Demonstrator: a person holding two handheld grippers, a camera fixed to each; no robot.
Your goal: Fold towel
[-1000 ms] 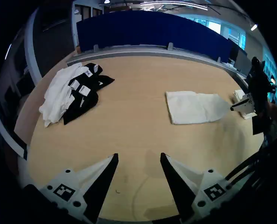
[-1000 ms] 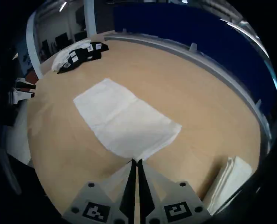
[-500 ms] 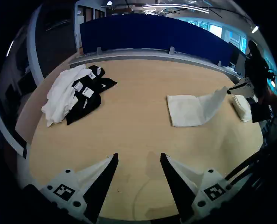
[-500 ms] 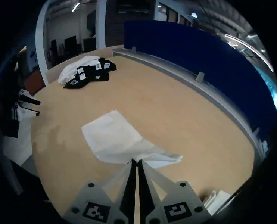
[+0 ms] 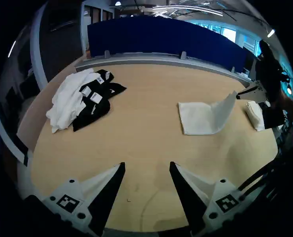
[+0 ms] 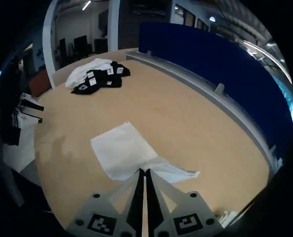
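At the right tool's (image 6: 143,170) tips, towel (image 6: 121,152) corner sits pinched, raised off the tabletop (image 6: 178,114); left tool (image 5: 146,163) gapes empty, well apart.

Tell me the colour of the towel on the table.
The towel is plain white, clearest in the right gripper view.

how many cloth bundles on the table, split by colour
white: 3 (lifted towel, folded stack, loose heap)
black: 1 (clothes heap)
total: 4
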